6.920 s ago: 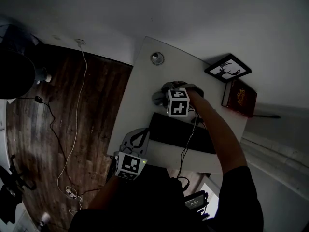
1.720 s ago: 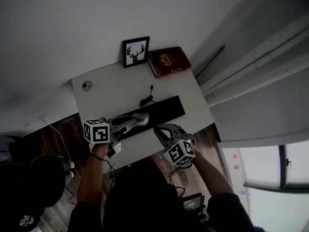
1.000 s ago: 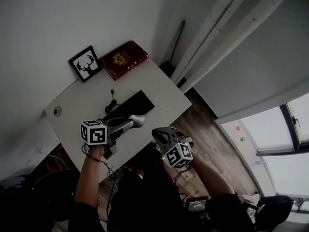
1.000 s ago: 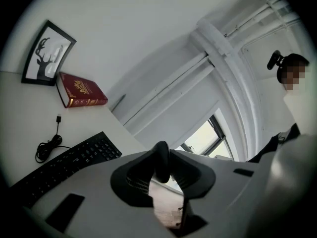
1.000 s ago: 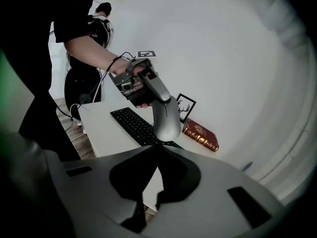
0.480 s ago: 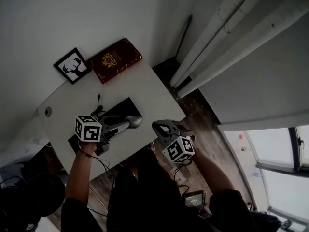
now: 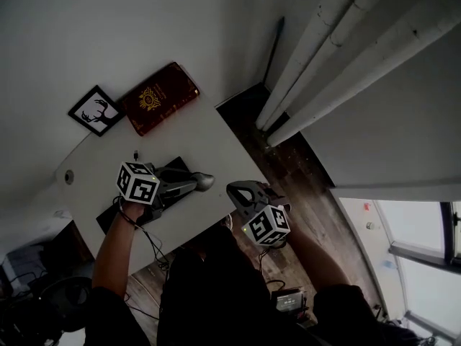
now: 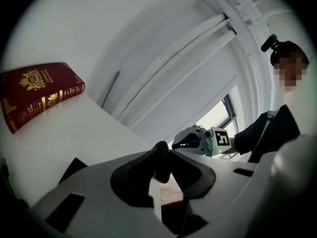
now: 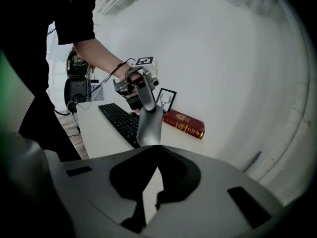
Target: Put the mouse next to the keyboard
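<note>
A black keyboard [image 7: 106, 218] [image 9: 119, 119] lies on the white desk [image 7: 209, 143], with most of it hidden under my left gripper in the head view. I cannot make out a mouse in any view. My left gripper [image 7: 207, 181] [image 8: 161, 157] [image 9: 148, 140] hangs over the keyboard's right end. Its fingertips meet and nothing shows between them. My right gripper [image 7: 232, 189] [image 9: 151, 150] [image 8: 174, 145] is shut and empty. It sits just off the desk's front edge, close to the left gripper's tips.
A red book [image 7: 160, 97] [image 8: 39, 90] [image 9: 185, 124] and a framed deer picture [image 7: 96, 111] [image 9: 166, 99] lie at the desk's back by the wall. A loose cable end [image 7: 135, 154] lies behind the keyboard. White pipes [image 7: 338, 56] and wooden floor [image 7: 288, 164] are beyond the desk's right edge.
The head view has swung round over the desk. Both grippers have shifted sideways and sunk a little. Their jaws look the same as before.
</note>
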